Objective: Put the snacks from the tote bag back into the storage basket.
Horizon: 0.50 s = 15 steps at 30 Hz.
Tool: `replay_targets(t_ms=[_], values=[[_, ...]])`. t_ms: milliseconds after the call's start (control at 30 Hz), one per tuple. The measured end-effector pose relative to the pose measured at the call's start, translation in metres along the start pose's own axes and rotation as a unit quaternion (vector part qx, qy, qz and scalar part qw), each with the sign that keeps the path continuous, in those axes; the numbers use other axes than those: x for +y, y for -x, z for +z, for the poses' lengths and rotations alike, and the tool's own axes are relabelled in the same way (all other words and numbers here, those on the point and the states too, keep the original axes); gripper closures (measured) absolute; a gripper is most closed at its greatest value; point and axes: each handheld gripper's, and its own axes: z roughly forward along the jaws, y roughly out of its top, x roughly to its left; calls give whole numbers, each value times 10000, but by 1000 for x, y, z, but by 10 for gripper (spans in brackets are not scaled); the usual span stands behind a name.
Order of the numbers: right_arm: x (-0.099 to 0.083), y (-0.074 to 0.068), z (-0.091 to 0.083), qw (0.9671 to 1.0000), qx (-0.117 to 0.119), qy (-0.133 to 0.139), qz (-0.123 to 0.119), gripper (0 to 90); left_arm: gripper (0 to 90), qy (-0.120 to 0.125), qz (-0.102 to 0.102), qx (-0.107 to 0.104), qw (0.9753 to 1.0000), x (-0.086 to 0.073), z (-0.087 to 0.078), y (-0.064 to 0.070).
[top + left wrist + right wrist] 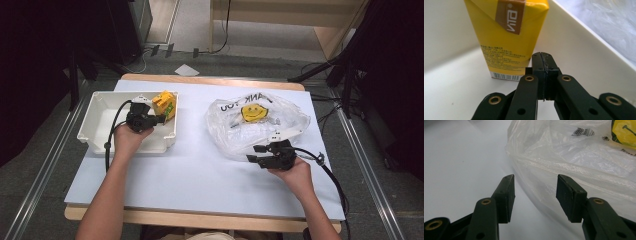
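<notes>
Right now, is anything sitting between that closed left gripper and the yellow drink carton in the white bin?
Nothing visible. The left gripper, jaws shut on nothing, sits just beside the yellow drink carton inside the white bin, with bare bin floor between them. The plastic bag lies apart, outside the bin.

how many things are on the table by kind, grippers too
white bin: 1
yellow drink carton: 1, standing in the bin
clear plastic bag: 1, with a yellow smiley print
grippers: 2, the left gripper shut beside the carton, the right gripper open at the bag's edge
total: 5
</notes>
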Motion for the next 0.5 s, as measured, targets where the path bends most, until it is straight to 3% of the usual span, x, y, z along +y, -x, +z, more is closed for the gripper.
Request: replay_targets(t_ms=[500], values=[[-1,0,2,10000,48,-67,31,497,900,-48,-94,52,9999,-2,1,-7]])
